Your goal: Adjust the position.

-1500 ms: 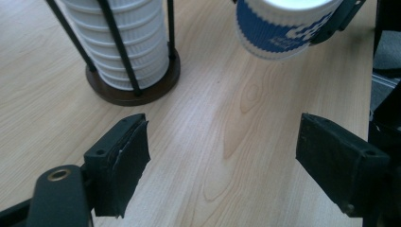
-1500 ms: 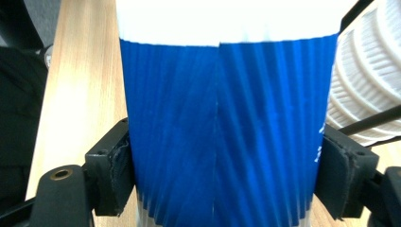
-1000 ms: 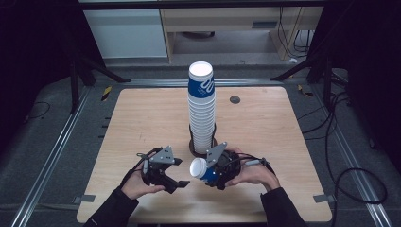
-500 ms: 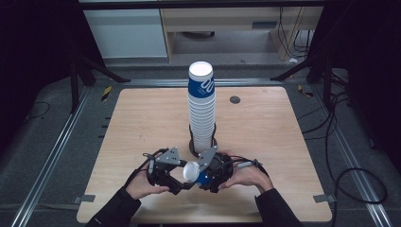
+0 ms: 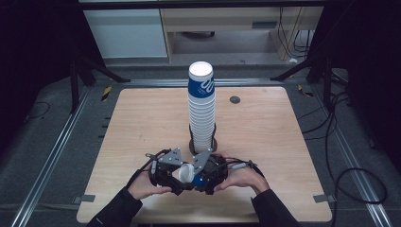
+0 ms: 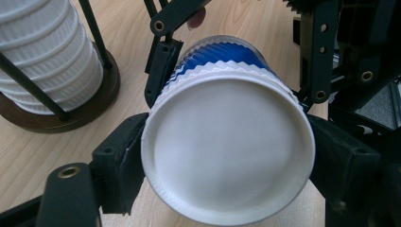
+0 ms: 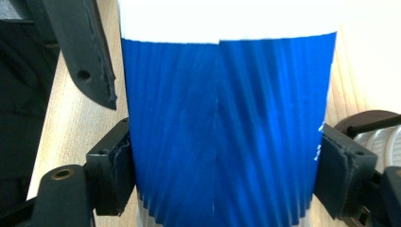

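A ribbed blue and white paper cup (image 5: 185,172) lies on its side between my two grippers, low over the table's front middle. My left gripper (image 5: 174,176) is closed on the cup's white end, whose flat white disc (image 6: 227,146) faces its camera with a pad on each side. From the other side my right gripper (image 5: 202,177) clamps the blue wall (image 7: 222,109). In its own view the left gripper (image 6: 227,161) has the right one's black fingers (image 6: 163,71) behind it. The right gripper (image 7: 222,179) presses both pads against the blue ribs.
A tall stack of upturned cups (image 5: 202,109) stands in a dark round holder (image 5: 203,144) at the table's centre, just behind the grippers. A small dark disc (image 5: 234,99) lies at the back right. The wooden table (image 5: 283,142) has dark floor, rails and cables around it.
Both hands came together at the front middle. My left gripper moved right and closed on the white end of the cup held in my right gripper.
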A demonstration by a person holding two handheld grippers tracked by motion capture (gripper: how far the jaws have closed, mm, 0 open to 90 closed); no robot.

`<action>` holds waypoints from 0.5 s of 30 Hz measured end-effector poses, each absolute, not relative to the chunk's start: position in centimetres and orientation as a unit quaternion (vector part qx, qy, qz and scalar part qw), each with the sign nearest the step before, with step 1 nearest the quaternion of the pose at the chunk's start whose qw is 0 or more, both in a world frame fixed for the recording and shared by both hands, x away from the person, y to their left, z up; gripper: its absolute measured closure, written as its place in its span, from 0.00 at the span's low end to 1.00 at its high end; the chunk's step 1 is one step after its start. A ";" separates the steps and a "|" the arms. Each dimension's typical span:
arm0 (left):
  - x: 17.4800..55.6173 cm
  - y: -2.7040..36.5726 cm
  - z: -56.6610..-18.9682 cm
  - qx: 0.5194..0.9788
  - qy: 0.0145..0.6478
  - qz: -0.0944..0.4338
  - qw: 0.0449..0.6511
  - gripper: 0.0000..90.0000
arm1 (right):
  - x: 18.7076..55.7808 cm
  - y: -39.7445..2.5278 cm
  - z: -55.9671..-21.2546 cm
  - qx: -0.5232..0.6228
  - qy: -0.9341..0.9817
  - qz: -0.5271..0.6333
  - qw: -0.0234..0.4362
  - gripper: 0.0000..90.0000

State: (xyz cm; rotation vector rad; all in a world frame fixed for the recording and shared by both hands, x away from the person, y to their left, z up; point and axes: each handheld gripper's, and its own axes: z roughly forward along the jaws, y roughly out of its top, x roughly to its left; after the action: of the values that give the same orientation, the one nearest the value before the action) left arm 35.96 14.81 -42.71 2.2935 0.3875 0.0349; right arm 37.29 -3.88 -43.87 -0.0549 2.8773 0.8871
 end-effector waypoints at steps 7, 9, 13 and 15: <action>35.9 14.6 -42.8 0.908 0.156 0.014 0.389 0.28 | 37.1 -3.5 -43.9 -0.020 0.952 0.299 0.061 0.23; 35.9 14.6 -42.9 0.909 0.157 0.013 0.386 0.28 | 37.1 -3.4 -43.9 -0.021 0.953 0.296 0.064 0.23; 36.0 14.6 -42.9 0.909 0.160 0.011 0.386 0.28 | 37.1 -3.4 -44.0 -0.018 0.953 0.296 0.061 0.23; 36.0 14.6 -42.9 0.908 0.162 0.010 0.386 0.28 | 37.1 -3.4 -44.0 -0.017 0.953 0.297 0.061 0.22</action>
State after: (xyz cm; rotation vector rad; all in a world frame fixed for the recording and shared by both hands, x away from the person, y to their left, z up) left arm 35.99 14.63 -42.85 2.3132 0.4116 0.0266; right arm 37.11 -3.38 -44.00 -0.0508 2.8826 0.8991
